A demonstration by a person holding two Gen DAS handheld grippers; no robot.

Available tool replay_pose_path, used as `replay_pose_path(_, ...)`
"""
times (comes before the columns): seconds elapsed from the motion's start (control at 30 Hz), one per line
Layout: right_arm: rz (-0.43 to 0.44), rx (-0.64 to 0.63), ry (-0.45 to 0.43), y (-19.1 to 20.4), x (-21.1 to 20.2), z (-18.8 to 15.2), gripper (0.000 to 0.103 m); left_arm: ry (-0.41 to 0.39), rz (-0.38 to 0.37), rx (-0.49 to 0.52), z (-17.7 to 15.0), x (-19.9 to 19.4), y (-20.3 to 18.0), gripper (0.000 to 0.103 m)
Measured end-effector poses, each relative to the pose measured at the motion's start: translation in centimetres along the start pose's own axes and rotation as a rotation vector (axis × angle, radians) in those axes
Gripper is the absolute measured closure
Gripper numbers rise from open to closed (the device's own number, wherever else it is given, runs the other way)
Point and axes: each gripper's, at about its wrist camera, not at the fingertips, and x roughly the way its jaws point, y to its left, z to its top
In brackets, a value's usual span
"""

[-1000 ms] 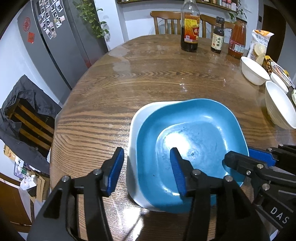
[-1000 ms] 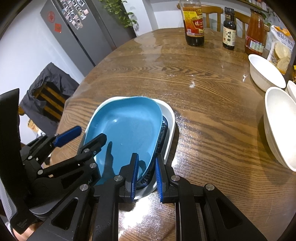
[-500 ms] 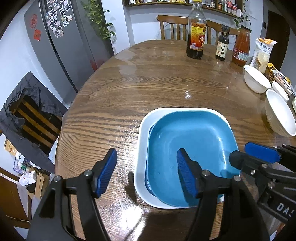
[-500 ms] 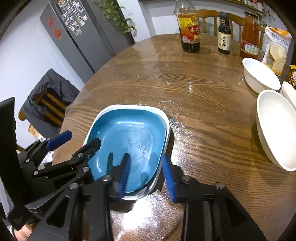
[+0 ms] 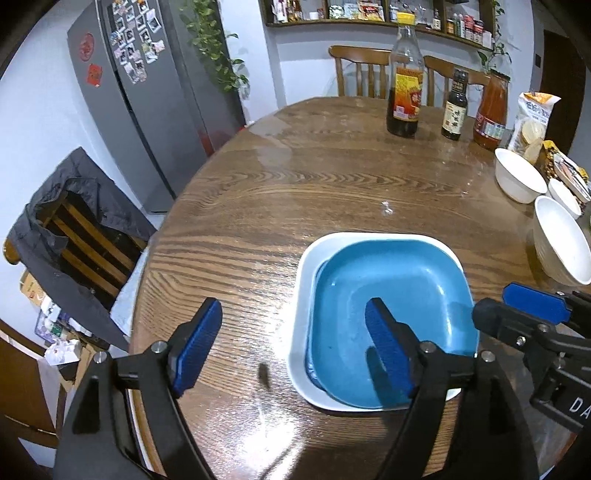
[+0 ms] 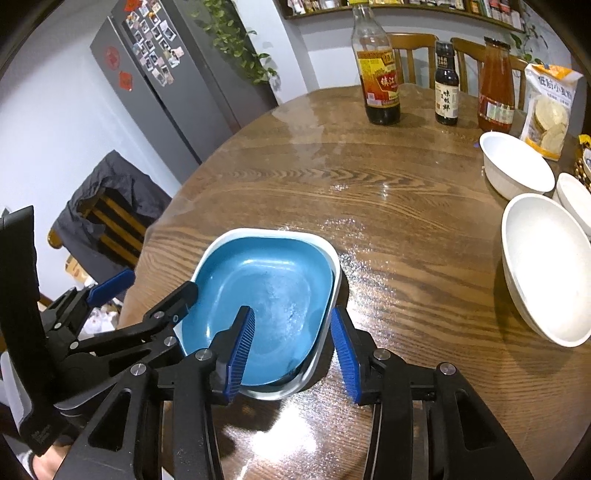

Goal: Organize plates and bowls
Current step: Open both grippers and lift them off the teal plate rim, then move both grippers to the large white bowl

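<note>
the blue plate (image 6: 266, 295) sits inside the white plate (image 6: 325, 258) at the worktop's (image 6: 406, 221) near edge. both plates' rim sits between the spread, just-opened right claw (image 6: 293, 350); the left claw (image 5: 295, 347) just opened wide too.

Near edge of the blue plate (image 5: 399, 280) hidden behind the left gripper (image 5: 291, 347) and its right finger in the left wrist view. White plate (image 6: 334, 266) beneath showing only as a rim. Near rim of both covered by the right gripper (image 6: 291, 347) in the right wrist view. Large white bowl (image 5: 561, 247) cut off at the right edge. Shelf jars (image 5: 369, 11) too small to identify. Small-bottle label (image 6: 446, 99) print too small to read. Chair (image 5: 74, 236) largely buried under a dark jacket (image 5: 66, 221).
</note>
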Motion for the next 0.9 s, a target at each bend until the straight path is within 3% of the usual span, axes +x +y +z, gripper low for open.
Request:
replay_pose_path(0.07, 0.003, -0.004, -0.003, 0.0, -0.1, -0.1, 0.057, -0.007, 0.020, -0.006, 0.0, -0.2, 0.1, 0.013)
replay_pose_path(0.13, 0.001, -0.009, -0.007, 0.0, -0.3, -0.3, 0.045, -0.014, 0.038, -0.018, -0.1, -0.4, 0.3, 0.003)
replay_pose_path(0.9, 0.016, -0.052, -0.030, -3.7, -3.3, -1.0, 0.042, -0.009, 0.103, -0.065, 0.1, -2.4, -3.0, 0.001)
